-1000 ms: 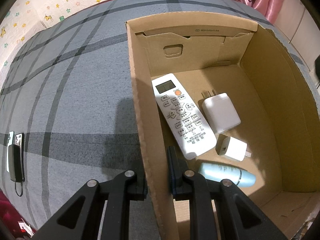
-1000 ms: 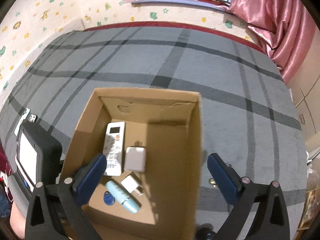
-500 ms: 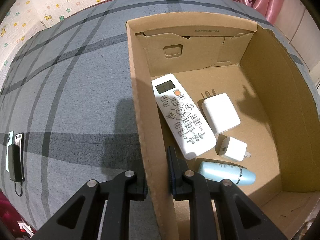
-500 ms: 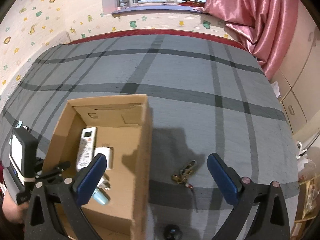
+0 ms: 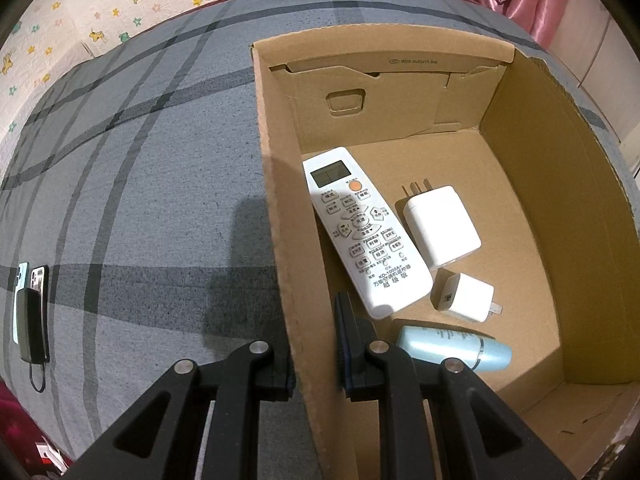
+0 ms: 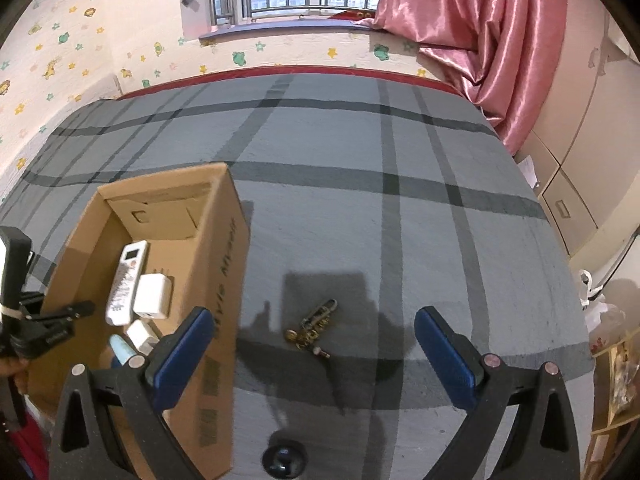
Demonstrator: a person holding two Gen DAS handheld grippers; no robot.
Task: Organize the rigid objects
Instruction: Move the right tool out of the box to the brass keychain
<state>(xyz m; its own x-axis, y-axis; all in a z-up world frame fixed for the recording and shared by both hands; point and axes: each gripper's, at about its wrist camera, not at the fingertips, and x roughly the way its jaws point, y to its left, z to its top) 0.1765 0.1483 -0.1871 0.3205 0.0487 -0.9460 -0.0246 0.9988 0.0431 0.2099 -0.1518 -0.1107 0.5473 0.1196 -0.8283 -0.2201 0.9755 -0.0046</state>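
Right wrist view: wide-spread right hand-held gripper [image 6: 312, 344] frames a tangled brass-coloured key bunch [image 6: 314, 326] lying on grey plaid bedding [image 6: 340, 208].

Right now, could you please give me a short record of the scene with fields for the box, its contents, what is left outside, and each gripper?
box: open cardboard box on the grey plaid bedcover
contents: white remote, large white charger, small white charger, light blue tube
outside box: bunch of keys on the cover, right of the box
left gripper: shut on the box's side wall
right gripper: open, holding nothing, keys lying ahead between its fingers
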